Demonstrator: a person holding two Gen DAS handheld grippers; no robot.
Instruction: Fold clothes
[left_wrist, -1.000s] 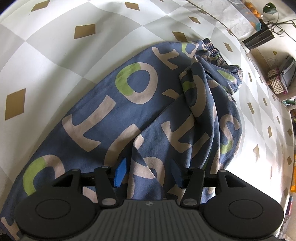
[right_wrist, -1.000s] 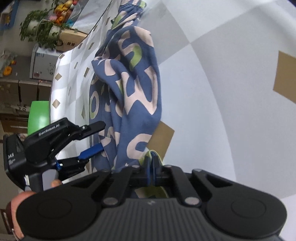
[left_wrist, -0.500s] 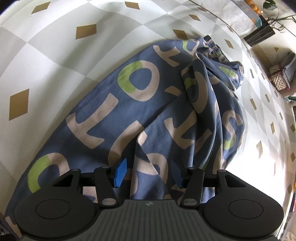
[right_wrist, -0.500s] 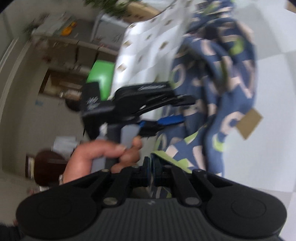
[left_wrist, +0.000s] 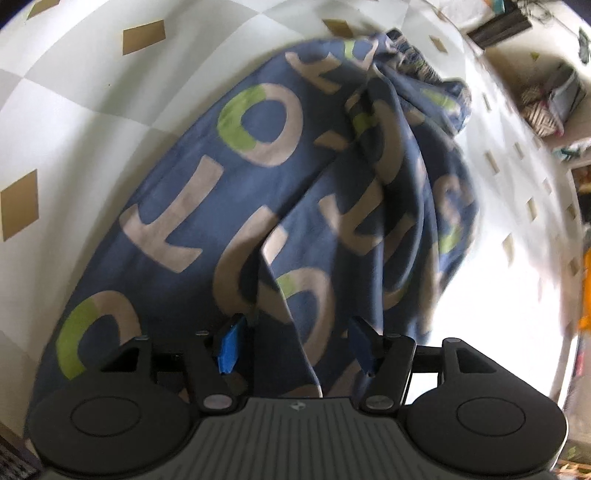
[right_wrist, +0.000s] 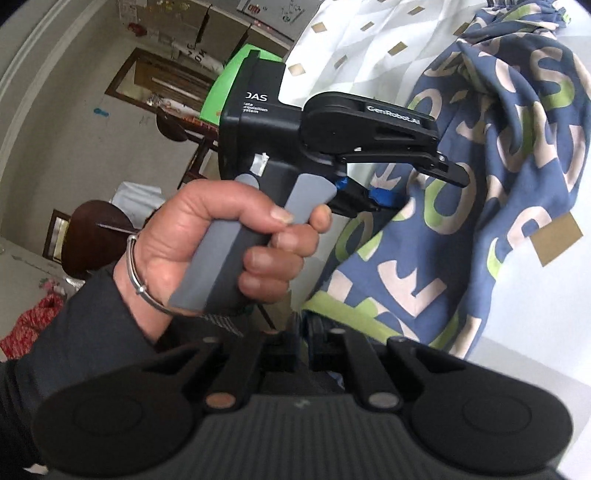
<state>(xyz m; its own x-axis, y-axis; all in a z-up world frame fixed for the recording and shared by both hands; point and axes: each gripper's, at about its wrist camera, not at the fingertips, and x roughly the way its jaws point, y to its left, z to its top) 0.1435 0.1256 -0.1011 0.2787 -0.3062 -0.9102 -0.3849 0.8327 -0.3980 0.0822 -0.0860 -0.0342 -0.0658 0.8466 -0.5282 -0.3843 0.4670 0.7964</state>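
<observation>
1. Soft blue fabric garment with large cream and lime-green letter print (left_wrist: 295, 177): thin, floppy cloth, creased into long ridges. It lies bunched on the white and grey checked bed cover with tan diamonds (left_wrist: 92, 92).
2. One fold rises toward the left wrist camera, with a thin raised edge running between the fingers.
3. Striped waistband-like edge (left_wrist: 421, 62) shows at the far end of the garment (blurred, detail unclear).
4. Left gripper (left_wrist: 295, 343): black plastic body, blue fingertip pads (left_wrist: 231, 345) spread wide. The cloth fold sits in the gap; neither pad is seen pressing it.
5. In the right wrist view the left gripper (right_wrist: 417, 184) is level, side-on, fingers pointing at the garment (right_wrist: 498, 177); the upper black finger overlaps the cloth.
6. A bare hand (right_wrist: 229, 240) wraps the grey grip, thumb on top, fingers curled under, a thin metal bangle (right_wrist: 136, 273) at the wrist and a dark sleeve (right_wrist: 74, 332) below.
7. Right gripper (right_wrist: 302, 345): black fingers pressed together, pinching a lime-green hemmed edge of the garment close to the camera.
8. From that pinch the cloth hangs up and away in loose drapes over the bed cover (right_wrist: 535, 314).
9. Background of the right view: a bright green chair back (right_wrist: 221, 96) behind the left gripper.
</observation>
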